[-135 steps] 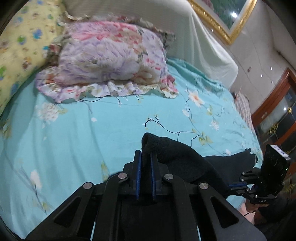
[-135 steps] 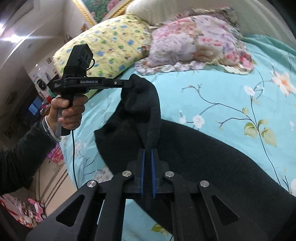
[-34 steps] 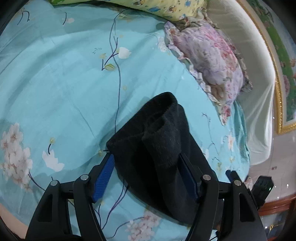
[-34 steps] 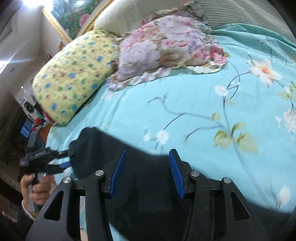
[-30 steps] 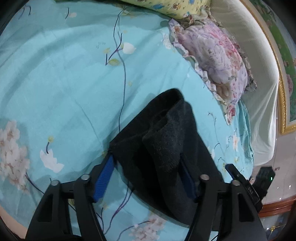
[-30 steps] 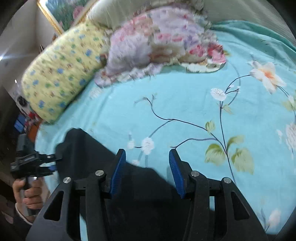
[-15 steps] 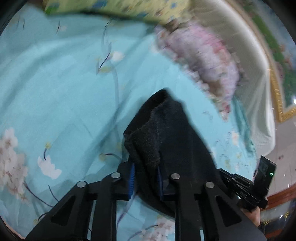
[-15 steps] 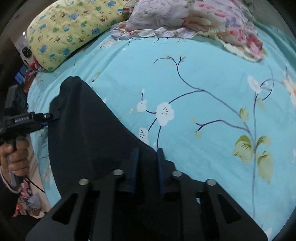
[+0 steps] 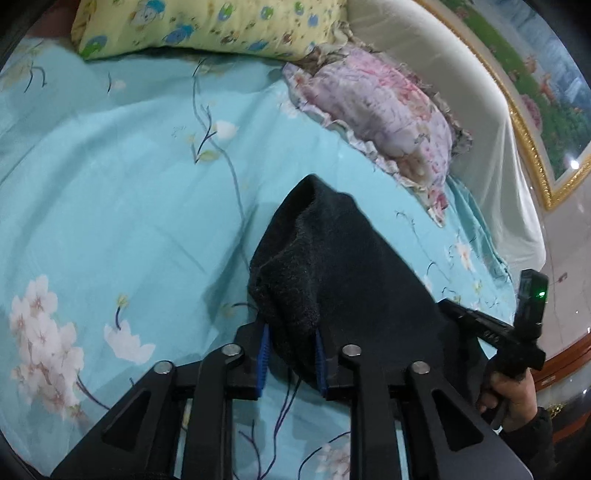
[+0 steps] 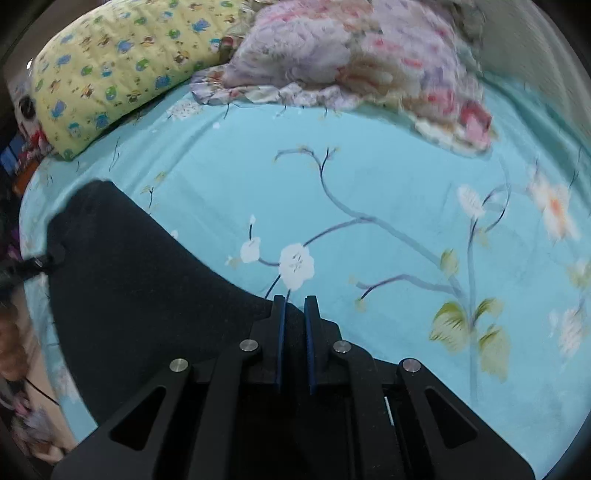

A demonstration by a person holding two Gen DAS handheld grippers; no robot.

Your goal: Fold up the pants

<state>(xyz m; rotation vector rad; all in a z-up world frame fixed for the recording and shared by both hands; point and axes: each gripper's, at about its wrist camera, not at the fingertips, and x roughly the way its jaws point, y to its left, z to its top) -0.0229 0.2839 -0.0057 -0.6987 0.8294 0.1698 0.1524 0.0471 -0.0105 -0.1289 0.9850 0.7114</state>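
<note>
Black, thick fleece-like pants (image 9: 332,266) lie partly folded on the turquoise flower-printed bed sheet (image 9: 110,177), toward the near edge of the bed, well apart from the pink floral frilled pillow (image 9: 384,107) and the yellow cartoon-print pillow (image 9: 207,26). Left gripper (image 9: 291,354): jaws have just been closing, then eased slightly; the blue pads now pinch a bunched, doubled end of the cloth, which bulges up between them. Right gripper (image 10: 294,332): jaws have just been closing and are now clenched on the far edge of the same garment, cloth dark between the pads. Judgement: fabric is soft, limp and of moderate weight, not fragile, and the nap should resist slipping. It will sag between the two holds, so corners or layered edges are the best holds. Thick bunching may let inner layers slide out.
</note>
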